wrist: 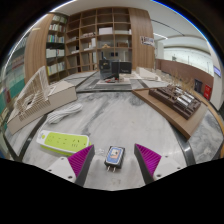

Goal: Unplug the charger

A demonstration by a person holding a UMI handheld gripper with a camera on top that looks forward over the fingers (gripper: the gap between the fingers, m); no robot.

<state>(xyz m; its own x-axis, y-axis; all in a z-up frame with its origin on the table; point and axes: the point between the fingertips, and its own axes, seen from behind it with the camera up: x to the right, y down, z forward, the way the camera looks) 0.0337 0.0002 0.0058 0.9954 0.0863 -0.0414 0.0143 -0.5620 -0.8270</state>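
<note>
A small charger (114,155) with a blue-and-white label lies flat on the grey table (120,115), its two prongs pointing toward me, free of any socket. It sits between my two magenta pads (80,158), with a gap at each side. My gripper (113,160) is open and empty. A yellow-green and white power strip (62,141) lies on the table to the left, just beyond my left finger, apart from the charger.
Wooden tables flank the grey one: one on the left (40,105) with loose items, one on the right (185,105) bearing a dark rack. Bookshelves (100,40) stand at the back. A dark object (113,68) sits far ahead.
</note>
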